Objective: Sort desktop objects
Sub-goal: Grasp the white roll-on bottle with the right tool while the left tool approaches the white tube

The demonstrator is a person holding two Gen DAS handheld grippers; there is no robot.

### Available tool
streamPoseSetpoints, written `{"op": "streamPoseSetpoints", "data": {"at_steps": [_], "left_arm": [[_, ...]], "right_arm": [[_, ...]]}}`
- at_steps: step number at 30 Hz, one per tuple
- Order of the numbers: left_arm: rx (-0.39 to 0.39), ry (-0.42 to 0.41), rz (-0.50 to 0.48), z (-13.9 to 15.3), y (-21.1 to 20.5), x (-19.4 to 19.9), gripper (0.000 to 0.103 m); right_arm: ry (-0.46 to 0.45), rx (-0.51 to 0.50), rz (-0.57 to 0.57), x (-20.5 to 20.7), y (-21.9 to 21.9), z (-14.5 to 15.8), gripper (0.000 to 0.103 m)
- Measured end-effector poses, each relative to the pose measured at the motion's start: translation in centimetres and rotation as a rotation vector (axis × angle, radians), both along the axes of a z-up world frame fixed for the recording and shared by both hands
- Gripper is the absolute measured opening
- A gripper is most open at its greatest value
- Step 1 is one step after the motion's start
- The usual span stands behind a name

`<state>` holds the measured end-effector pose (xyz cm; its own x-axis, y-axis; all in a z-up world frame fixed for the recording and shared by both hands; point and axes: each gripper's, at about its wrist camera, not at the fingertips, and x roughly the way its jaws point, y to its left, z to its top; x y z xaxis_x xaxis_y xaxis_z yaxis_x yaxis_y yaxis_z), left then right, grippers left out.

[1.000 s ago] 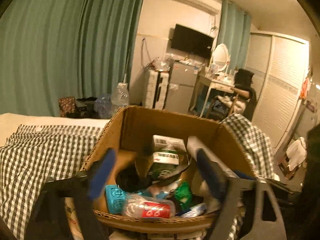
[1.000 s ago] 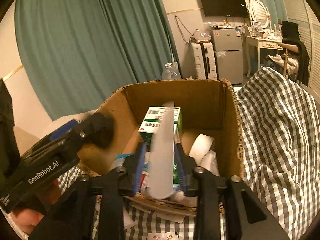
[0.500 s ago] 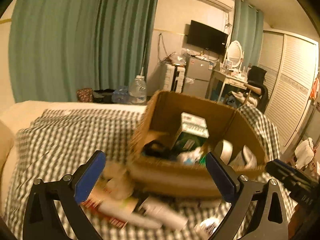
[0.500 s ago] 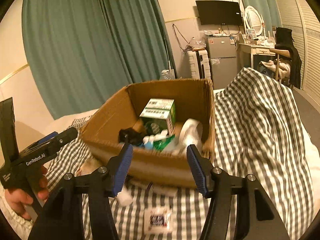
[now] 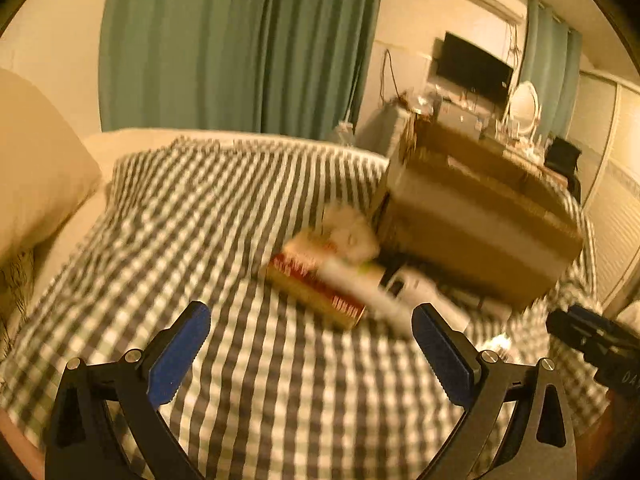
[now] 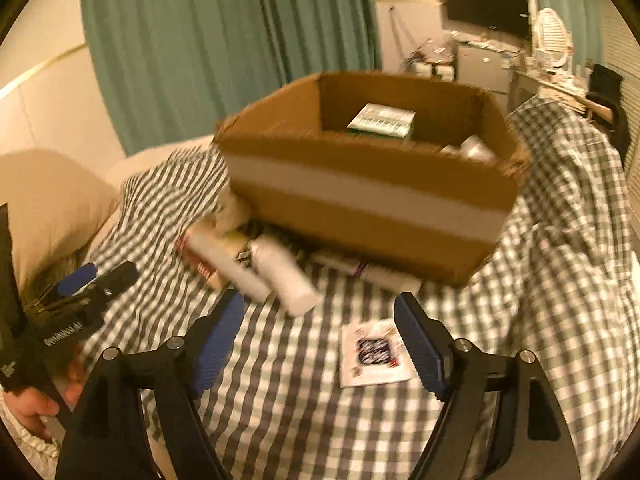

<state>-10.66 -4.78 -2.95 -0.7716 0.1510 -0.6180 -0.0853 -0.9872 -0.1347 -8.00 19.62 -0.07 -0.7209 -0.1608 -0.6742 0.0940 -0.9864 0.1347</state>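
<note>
A cardboard box [image 6: 372, 196] sits on the checked cloth and also shows in the left wrist view [image 5: 472, 216]. A green and white carton [image 6: 382, 120] lies inside it. In front of the box lie a red and tan box [image 5: 316, 292], white tubes [image 6: 284, 276] and a flat printed sachet [image 6: 374, 354]. My left gripper [image 5: 312, 348] is open and empty, low over the cloth short of the red box. My right gripper [image 6: 320, 340] is open and empty, above the cloth just short of the tubes and sachet. Both views are blurred.
A cream pillow [image 5: 36, 184] lies at the left. Green curtains [image 5: 240, 44] hang behind. The left gripper body [image 6: 60, 320] shows at the left of the right wrist view. A TV [image 5: 472, 66] and cluttered desk stand at the back right.
Both grippers have pulled back and down from the box. The right gripper let go of the white strip it held over the box and is now open. Loose items now lie ahead.
</note>
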Motion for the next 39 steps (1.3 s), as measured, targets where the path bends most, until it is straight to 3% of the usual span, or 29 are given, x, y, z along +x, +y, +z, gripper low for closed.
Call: {"op": "streamPoseSetpoints", "data": {"at_steps": [11, 15, 21, 23, 24, 25, 29, 35, 39], "left_arm": [[-0.009, -0.111, -0.019, -4.0, 0.6, -3.1, 0.103], [0.006, -0.144, -0.001, -4.9, 0.4, -3.8, 0.103], [0.01, -0.162, 0.008, -5.2, 0.3, -4.0, 0.103], [0.007, -0.159, 0.012, -5.2, 0.3, -3.9, 0.103], [0.006, -0.161, 0.012, -5.4, 0.3, -3.9, 0.103], [0.005, -0.163, 0.012, -5.5, 0.3, -3.9, 0.103], [0.014, -0.166, -0.004, -5.9, 0.6, -3.5, 0.103], [0.098, -0.163, -0.043, -5.2, 2.1, -2.6, 0.103], [0.079, -0.149, -0.071, -4.9, 4.6, -2.8, 0.101]], "right_arm": [[-0.051, 0.033, 0.133, -4.3, -2.2, -3.6, 0.076], [-0.082, 0.05, 0.172, -7.3, -2.6, -4.9, 0.06], [-0.159, 0.071, 0.24, -10.4, -4.4, -7.6, 0.053], [-0.17, 0.1, 0.254, -10.5, -5.3, -8.2, 0.047], [-0.169, 0.103, 0.26, -10.5, -5.5, -8.3, 0.036], [-0.172, 0.091, 0.266, -10.4, -5.7, -8.2, 0.034], [-0.192, 0.1, 0.261, -9.0, -5.7, -7.7, 0.032], [-0.211, 0.13, 0.198, -5.2, -4.2, -6.2, 0.032], [-0.193, 0.104, 0.128, -3.9, -1.9, -5.2, 0.032]]}}
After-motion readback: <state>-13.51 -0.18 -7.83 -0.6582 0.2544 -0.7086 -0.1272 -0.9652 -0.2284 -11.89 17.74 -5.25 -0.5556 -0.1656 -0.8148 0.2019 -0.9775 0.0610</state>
